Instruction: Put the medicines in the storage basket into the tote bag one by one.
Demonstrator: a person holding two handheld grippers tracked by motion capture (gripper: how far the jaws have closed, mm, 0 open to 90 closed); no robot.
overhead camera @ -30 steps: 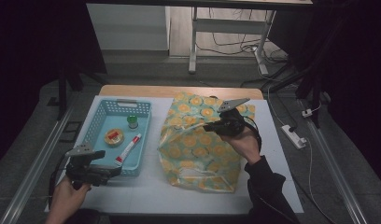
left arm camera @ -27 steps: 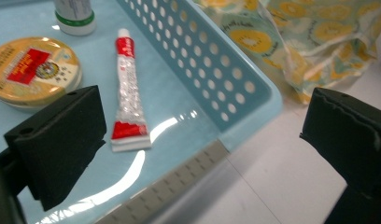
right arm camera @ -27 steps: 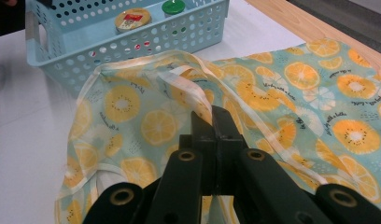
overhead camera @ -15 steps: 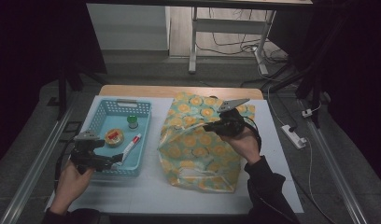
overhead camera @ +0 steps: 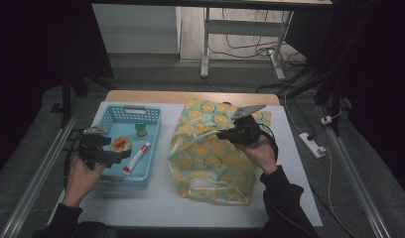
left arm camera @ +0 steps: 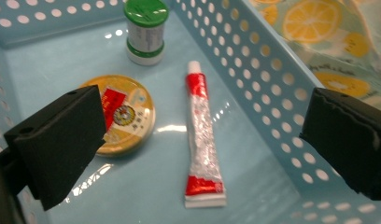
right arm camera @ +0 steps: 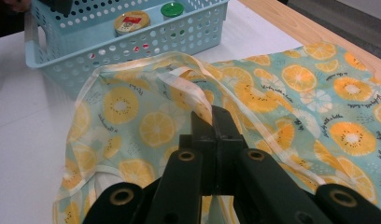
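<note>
- The right tongs [overhead camera: 229, 134] are pinched together on the rim of the bag [overhead camera: 210, 158], holding that edge lifted off the desk [overhead camera: 295, 163]
- In the right gripper view the two jaws meet with the bag's pale trim caught between them, near the folded strap
- The bag, teal cloth printed with lemon slices, lies on the right half of the desk, its mouth end toward the basket [overhead camera: 103, 124] and its lower end near the front edge
- The left tongs [overhead camera: 122, 154] stand wide apart and hold nothing; they hover over the front part of the basket
- In the left gripper view the tube [left arm camera: 201, 135] lies between the two spread jaws, untouched by either pad
- The basket, pale blue with punched holes, sits on the left half of the desk, just beside the bag
- Inside it: the red and white tube lying lengthwise near the right wall, a round tin [left arm camera: 125, 114] with a yellow and red lid beside the tube, and a small jar [left arm camera: 145, 30] with a green cap standing upright toward the back wall
- The three things in the basket lie apart from one another
</note>
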